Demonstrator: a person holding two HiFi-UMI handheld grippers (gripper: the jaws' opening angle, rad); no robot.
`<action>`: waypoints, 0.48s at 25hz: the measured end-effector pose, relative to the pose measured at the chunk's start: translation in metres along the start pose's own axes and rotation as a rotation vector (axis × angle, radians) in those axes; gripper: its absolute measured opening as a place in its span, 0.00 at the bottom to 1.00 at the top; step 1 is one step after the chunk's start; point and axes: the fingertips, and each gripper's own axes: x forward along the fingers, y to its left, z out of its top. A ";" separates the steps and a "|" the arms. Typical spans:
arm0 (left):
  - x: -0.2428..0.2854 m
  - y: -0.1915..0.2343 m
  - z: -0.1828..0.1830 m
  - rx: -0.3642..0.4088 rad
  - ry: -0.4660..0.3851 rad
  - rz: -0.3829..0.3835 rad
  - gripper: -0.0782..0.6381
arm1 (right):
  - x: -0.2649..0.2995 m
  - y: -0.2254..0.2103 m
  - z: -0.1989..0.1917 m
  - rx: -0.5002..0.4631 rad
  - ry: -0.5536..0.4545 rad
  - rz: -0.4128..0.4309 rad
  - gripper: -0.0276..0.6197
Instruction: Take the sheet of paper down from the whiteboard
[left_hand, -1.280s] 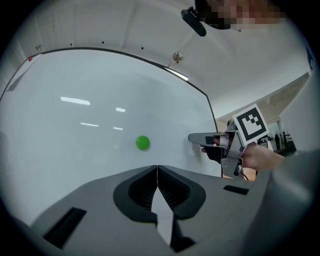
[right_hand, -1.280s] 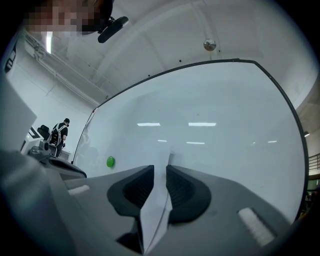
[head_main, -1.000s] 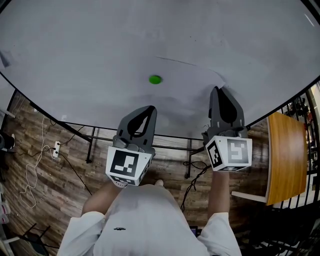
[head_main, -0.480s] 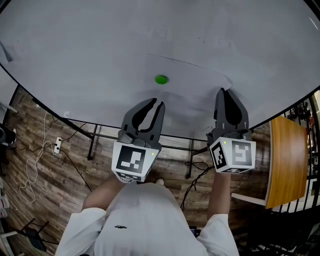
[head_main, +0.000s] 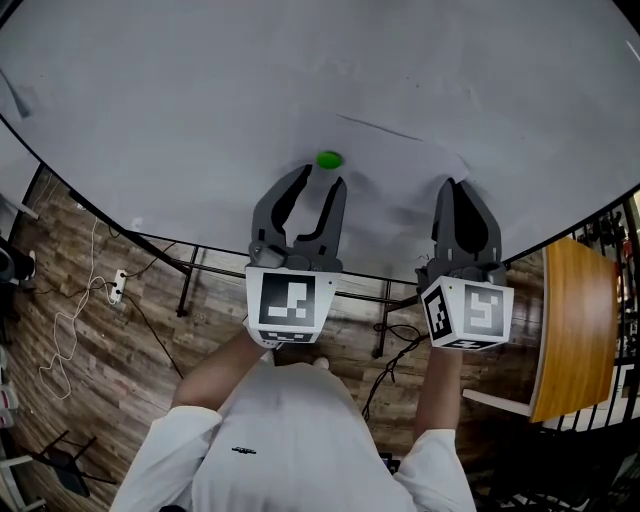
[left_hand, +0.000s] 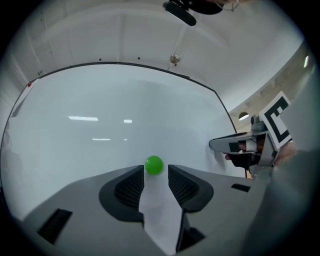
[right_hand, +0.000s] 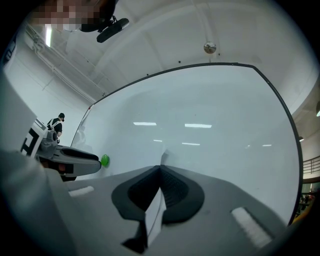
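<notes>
A white sheet of paper (head_main: 395, 185) lies flat on the whiteboard (head_main: 200, 90), pinned by a round green magnet (head_main: 328, 160). My left gripper (head_main: 320, 178) is up at the magnet. Its jaws have just been opening and now stand open, with the magnet (left_hand: 153, 164) between the fingertips (left_hand: 134, 176) and clear of both pads. My right gripper (head_main: 455, 186) is shut on the sheet's lower right part. In the right gripper view the thin paper edge (right_hand: 156, 207) runs between the closed jaws, and the magnet (right_hand: 105, 160) shows beside the left gripper (right_hand: 82, 161).
The whiteboard stands on a black metal frame (head_main: 185, 290) over a wood-plank floor. A wooden table (head_main: 570, 320) and a black railing are at the right. White cables (head_main: 70, 330) lie on the floor at the left. A person (right_hand: 59, 122) stands far off.
My left gripper has risen and moved right to the green magnet, and its jaws have gone from shut to open. The right gripper has stayed shut on the paper.
</notes>
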 end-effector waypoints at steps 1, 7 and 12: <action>0.001 0.000 0.001 0.007 0.006 0.005 0.31 | -0.001 0.001 0.002 -0.004 0.000 0.001 0.06; 0.000 0.006 0.012 0.031 -0.016 0.053 0.32 | -0.005 0.009 0.009 -0.006 0.000 0.010 0.06; 0.006 0.009 0.012 0.084 -0.025 0.104 0.32 | -0.008 0.004 -0.005 0.006 -0.004 0.013 0.06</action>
